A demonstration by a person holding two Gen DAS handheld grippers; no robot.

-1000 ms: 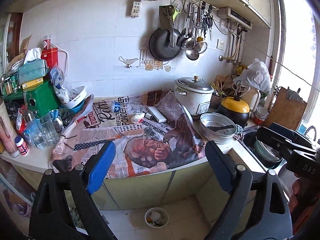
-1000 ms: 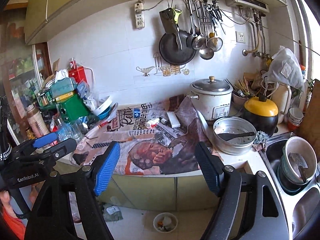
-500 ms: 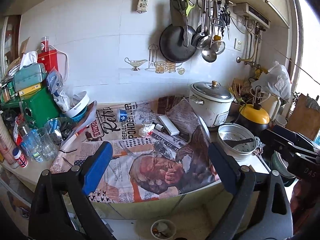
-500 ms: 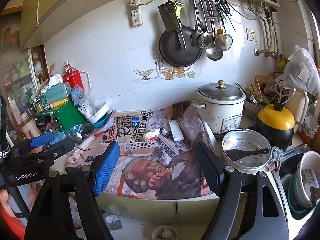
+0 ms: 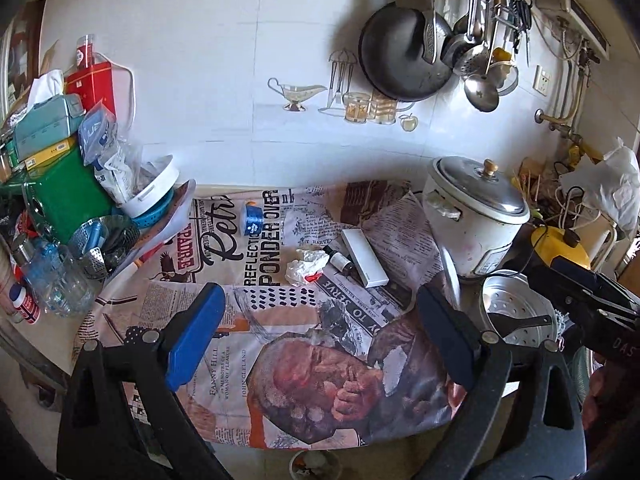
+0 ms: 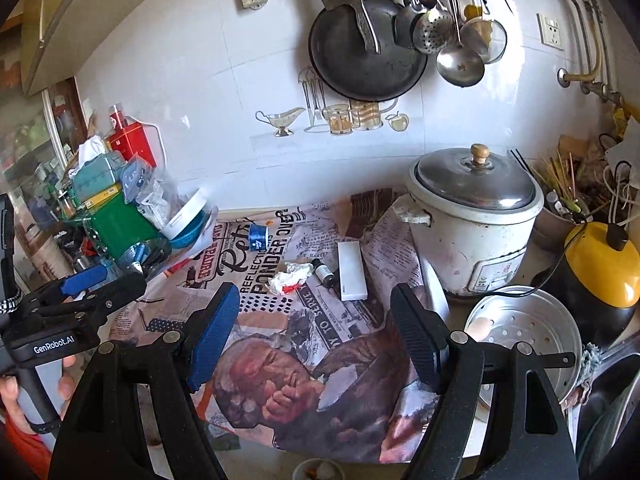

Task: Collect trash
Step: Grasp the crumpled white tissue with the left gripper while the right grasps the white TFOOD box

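A crumpled white tissue [image 5: 305, 270] with a red scrap lies mid-counter on the newspaper-print cloth [image 5: 280, 360]; it also shows in the right wrist view [image 6: 291, 277]. Beside it lie a small dark bottle [image 5: 340, 261], a white flat box [image 5: 364, 257] and a small blue cup [image 5: 252, 219]. My left gripper [image 5: 316, 332] is open and empty, above the cloth's front part. My right gripper [image 6: 314, 330] is open and empty, at a similar distance from the tissue. A small trash bin [image 5: 314, 464] sits on the floor below the counter edge.
A white rice cooker [image 6: 472, 220] stands right of the trash items, with a perforated metal steamer pan [image 6: 524, 336] and a yellow-topped pot [image 6: 600, 272] further right. Cluttered boxes, bowls and jars [image 5: 72, 200] fill the left end. Pans and ladles [image 6: 368, 52] hang on the wall.
Both grippers have moved forward and closer to the counter; the tissue and cloth look larger and the floor bin has slid to the bottom edge. Both stay open.
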